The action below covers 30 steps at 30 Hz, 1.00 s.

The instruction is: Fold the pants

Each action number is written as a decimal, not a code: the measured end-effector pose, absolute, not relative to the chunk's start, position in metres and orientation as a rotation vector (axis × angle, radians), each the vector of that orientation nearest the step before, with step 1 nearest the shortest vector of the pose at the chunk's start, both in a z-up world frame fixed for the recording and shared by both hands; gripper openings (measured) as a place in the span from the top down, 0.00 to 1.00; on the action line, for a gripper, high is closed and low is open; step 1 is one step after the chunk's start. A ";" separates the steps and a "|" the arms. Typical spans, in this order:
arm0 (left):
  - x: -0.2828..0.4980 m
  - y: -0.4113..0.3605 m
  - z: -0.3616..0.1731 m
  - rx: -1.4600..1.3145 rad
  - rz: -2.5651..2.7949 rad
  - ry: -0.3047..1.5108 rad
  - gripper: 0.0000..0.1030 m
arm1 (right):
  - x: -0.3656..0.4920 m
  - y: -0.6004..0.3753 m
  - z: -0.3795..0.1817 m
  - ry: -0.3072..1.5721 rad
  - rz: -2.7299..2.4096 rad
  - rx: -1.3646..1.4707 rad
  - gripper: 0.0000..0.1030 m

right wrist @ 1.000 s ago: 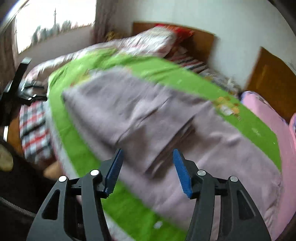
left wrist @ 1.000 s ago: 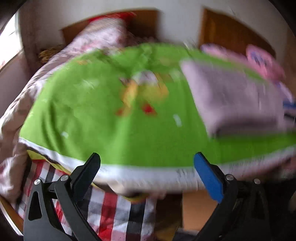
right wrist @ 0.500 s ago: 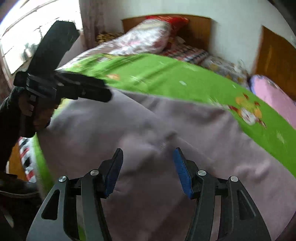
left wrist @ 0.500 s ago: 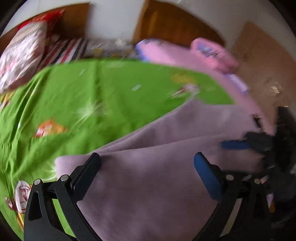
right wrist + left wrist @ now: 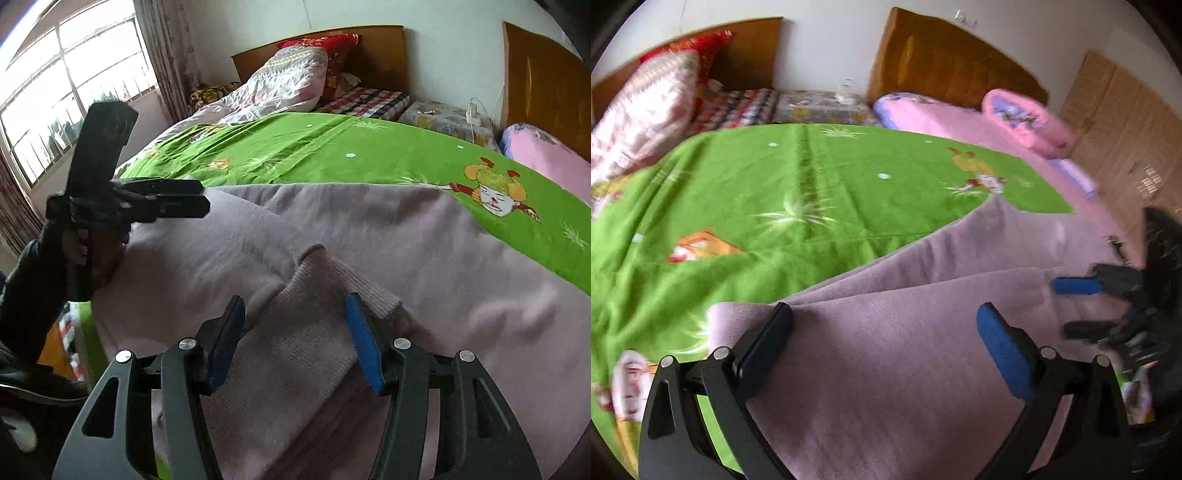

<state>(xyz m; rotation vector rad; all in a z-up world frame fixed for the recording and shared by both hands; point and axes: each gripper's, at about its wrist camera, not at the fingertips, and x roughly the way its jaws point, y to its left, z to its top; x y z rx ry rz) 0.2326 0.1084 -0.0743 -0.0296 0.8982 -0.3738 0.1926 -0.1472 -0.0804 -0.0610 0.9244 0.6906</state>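
Note:
Mauve knit pants (image 5: 905, 369) lie partly folded on a green cartoon-print bedsheet (image 5: 798, 192). My left gripper (image 5: 882, 332) is open, its fingers spread just above the pants near their left edge. My right gripper (image 5: 295, 325) is open with a ribbed cuff (image 5: 332, 284) of the pants (image 5: 369, 229) lying between its fingers, not clamped. The right gripper also shows at the right of the left wrist view (image 5: 1082, 306). The left gripper shows at the left of the right wrist view (image 5: 177, 199), held in a dark-gloved hand.
A floral quilt and red pillow (image 5: 295, 74) lie at the headboard. A pink bed with rolled pink bedding (image 5: 1027, 122) stands to the right. A window (image 5: 55, 103) is on the left. A checked sheet (image 5: 365, 99) shows beyond the green one.
Both grippers moved from the bed's edge in over the pants. The left view swung right onto the pants. The right gripper came down around the cuff. Both stayed open.

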 end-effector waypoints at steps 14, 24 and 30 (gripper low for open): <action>0.301 -0.118 -0.085 0.209 -0.771 1.005 0.02 | 0.253 -0.329 -0.079 1.015 0.255 0.078 0.19; 0.287 -0.131 -0.104 0.373 -0.699 0.952 0.02 | 0.280 -0.373 -0.075 1.001 0.325 0.320 0.16; 0.290 -0.124 -0.105 0.372 -0.693 0.950 0.02 | 0.289 -0.386 -0.083 0.963 0.073 0.261 0.25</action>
